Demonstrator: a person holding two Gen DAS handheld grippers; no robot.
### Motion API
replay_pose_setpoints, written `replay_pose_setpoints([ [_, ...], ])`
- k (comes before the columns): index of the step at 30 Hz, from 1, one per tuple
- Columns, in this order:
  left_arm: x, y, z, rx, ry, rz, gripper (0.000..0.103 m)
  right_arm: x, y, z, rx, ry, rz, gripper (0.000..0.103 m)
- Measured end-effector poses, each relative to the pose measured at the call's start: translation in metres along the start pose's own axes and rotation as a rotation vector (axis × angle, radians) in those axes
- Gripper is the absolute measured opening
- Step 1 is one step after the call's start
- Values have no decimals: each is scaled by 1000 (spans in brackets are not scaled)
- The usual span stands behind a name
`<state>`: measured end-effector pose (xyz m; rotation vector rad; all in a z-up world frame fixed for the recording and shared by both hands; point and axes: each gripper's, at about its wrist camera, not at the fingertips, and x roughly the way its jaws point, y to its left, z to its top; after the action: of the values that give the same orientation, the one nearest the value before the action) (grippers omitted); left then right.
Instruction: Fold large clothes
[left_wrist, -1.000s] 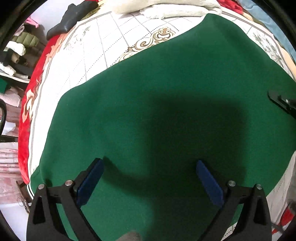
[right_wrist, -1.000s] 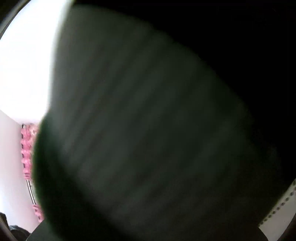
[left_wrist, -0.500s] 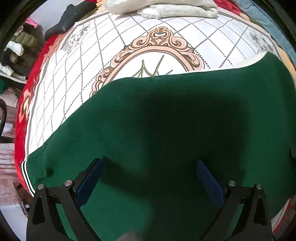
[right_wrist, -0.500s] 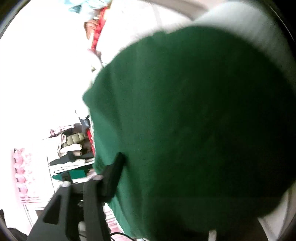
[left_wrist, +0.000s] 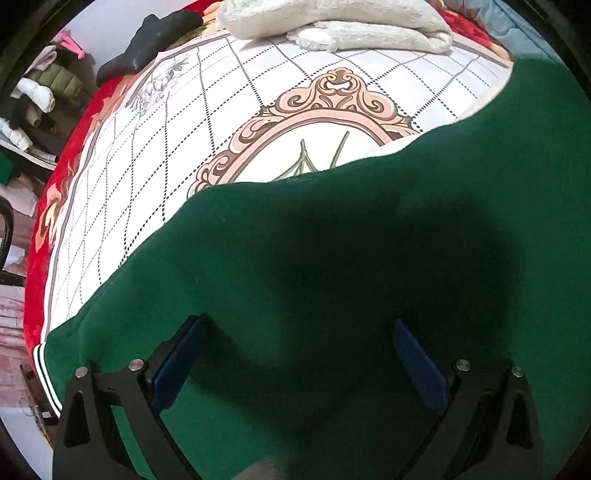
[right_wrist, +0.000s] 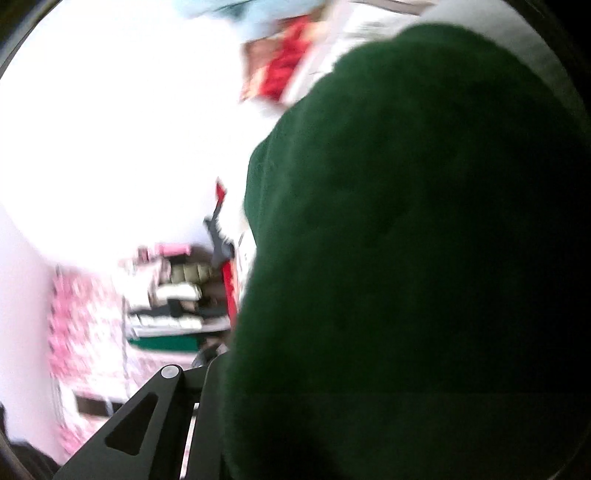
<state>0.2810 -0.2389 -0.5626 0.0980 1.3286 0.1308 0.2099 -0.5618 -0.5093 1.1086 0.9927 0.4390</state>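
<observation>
Where a second ago the large dark green fleece garment (left_wrist: 351, 266) covered nearly the whole left wrist view, we now see its far edge drawn back to the middle of the frame, baring the white quilted bedspread with the pink ornamental medallion (left_wrist: 207, 122) across the upper half. Half a second ago that edge lay in much the same place, so we judge the big pull is nearly spent. The green cloth rises toward the upper right, where it seems to be lifted.

Our left gripper (left_wrist: 295, 354) hangs with its blue-padded fingers (left_wrist: 177, 362) spread wide above the cloth at the bottom of the frame, gripping nothing. The striped white cuff (left_wrist: 44, 373) shows at the lower left edge.

In the right wrist view the same green fabric (right_wrist: 424, 258) fills the right side, blurred and close to the lens. It hides the right gripper (right_wrist: 207, 417) except for one black arm at the bottom, so we cannot tell how its fingers stand, though we guess it carries the cloth. A folded cream woolly garment (left_wrist: 332, 22) lies at the top of the left view.

We take it that one fold is being carried over.
</observation>
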Motion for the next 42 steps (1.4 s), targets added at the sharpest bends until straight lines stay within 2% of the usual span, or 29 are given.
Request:
replay_pose_setpoints([
  [2,-1,7,-4,-26,-7,-28,103,6,32,-9,-82,26,-25,19],
  [6,-11,31,-8,-121,37,-85,103,18,90,-35,-249,63,-99,18],
  [9,-42,75,-25,-225,11,-110,103,25,131,-62,-360,79,-148,18],
  [13,-88,147,-68,-350,-21,-71,103,45,180,-111,-525,124,-231,18],
  [17,-126,220,-128,-453,-25,29,103,86,230,-188,-755,205,-315,18],
  [20,-139,278,-171,-545,-11,85,103,121,250,-244,-898,281,-338,18],
  [21,-139,295,-185,-575,-3,99,103,142,254,-275,-961,332,-344,18],
  [24,-144,337,-225,-667,20,143,103,186,249,-348,-1114,448,-367,18],
  [27,-144,362,-264,-736,48,189,103,232,223,-423,-1209,598,-414,19],
  [28,-145,372,-279,-762,62,202,103,244,213,-441,-1225,641,-435,20],
  [29,-144,380,-284,-778,70,208,103,261,195,-465,-1217,729,-476,22],
  [30,-148,389,-296,-801,73,220,103,271,183,-481,-1206,778,-507,29],
  [32,-154,402,-302,-825,71,235,103,274,177,-500,-1191,813,-520,47],
  [33,-165,407,-308,-839,63,240,103,271,180,-504,-1180,823,-509,62],
  [34,-176,408,-311,-845,49,244,103,265,186,-509,-1155,849,-482,71],
  [38,-208,415,-306,-830,-7,244,103,231,209,-510,-1078,913,-423,72],
  [39,-216,413,-301,-821,-24,238,103,216,216,-507,-1037,946,-398,73],
  [42,-228,396,-273,-753,-67,197,103,182,228,-486,-918,956,-352,73],
])
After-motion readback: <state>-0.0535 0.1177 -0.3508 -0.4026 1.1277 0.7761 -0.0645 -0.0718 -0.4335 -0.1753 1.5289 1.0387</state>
